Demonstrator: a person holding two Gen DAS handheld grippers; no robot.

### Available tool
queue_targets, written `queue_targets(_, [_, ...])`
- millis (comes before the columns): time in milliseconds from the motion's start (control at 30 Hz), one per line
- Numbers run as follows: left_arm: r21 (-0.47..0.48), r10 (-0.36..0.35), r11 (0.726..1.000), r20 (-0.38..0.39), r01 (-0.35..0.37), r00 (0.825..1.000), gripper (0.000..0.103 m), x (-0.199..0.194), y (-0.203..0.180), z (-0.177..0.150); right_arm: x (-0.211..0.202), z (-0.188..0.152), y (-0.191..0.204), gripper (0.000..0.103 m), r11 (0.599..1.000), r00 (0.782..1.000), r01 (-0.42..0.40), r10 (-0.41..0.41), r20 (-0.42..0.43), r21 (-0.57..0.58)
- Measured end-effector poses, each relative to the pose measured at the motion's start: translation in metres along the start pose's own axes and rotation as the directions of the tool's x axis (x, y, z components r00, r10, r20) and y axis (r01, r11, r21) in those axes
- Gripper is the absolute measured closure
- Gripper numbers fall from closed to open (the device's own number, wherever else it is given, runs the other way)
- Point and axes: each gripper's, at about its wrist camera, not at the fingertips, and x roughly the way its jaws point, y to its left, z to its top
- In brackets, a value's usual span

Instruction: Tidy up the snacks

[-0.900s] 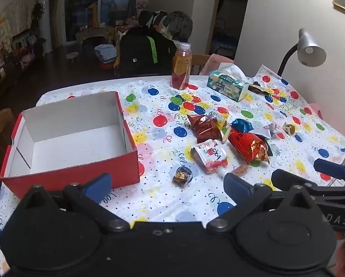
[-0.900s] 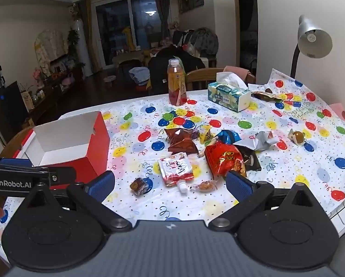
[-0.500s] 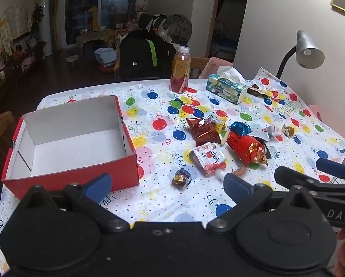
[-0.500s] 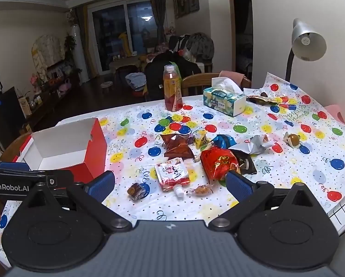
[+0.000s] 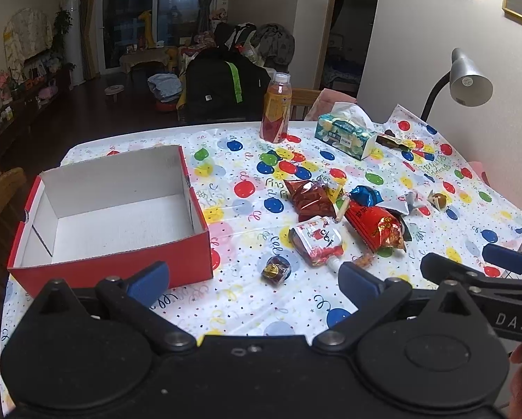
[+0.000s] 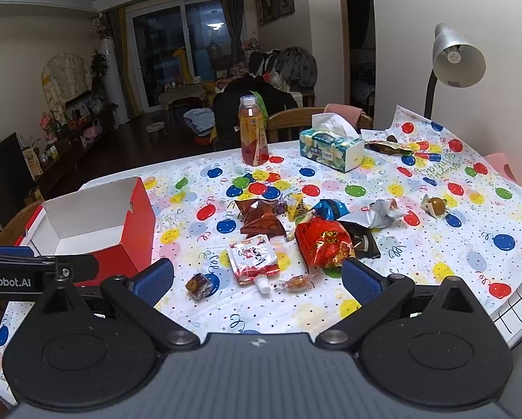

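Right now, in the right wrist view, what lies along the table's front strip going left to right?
Red box → small brown candy → white spout pouch → red snack bag → round wrapped candy.

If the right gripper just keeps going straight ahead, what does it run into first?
Probably the white spouted pouch, lying between the open jaws of the right gripper, with a small wrapped candy beside it; depth is unclear.

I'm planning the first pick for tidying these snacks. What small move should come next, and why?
Probably lower the right tool toward the white-and-red spouted pouch and close on it. Both tools are open and empty, the red box holds nothing yet, and that pouch lies flat just ahead of the right tool, apart from the small dark candy beside it. The left tool sits nearer the box.
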Motion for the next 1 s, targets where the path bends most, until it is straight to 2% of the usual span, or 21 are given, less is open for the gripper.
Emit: queue_targets(1000, [0.0, -0.004, 1.0, 0.057, 0.004, 0.998, 0.0, -0.014, 0.002, 0.006, -0.01, 0.006, -0.001, 0.0, 1.0, 1.0, -0.013, 0.013, 0.017, -0.014])
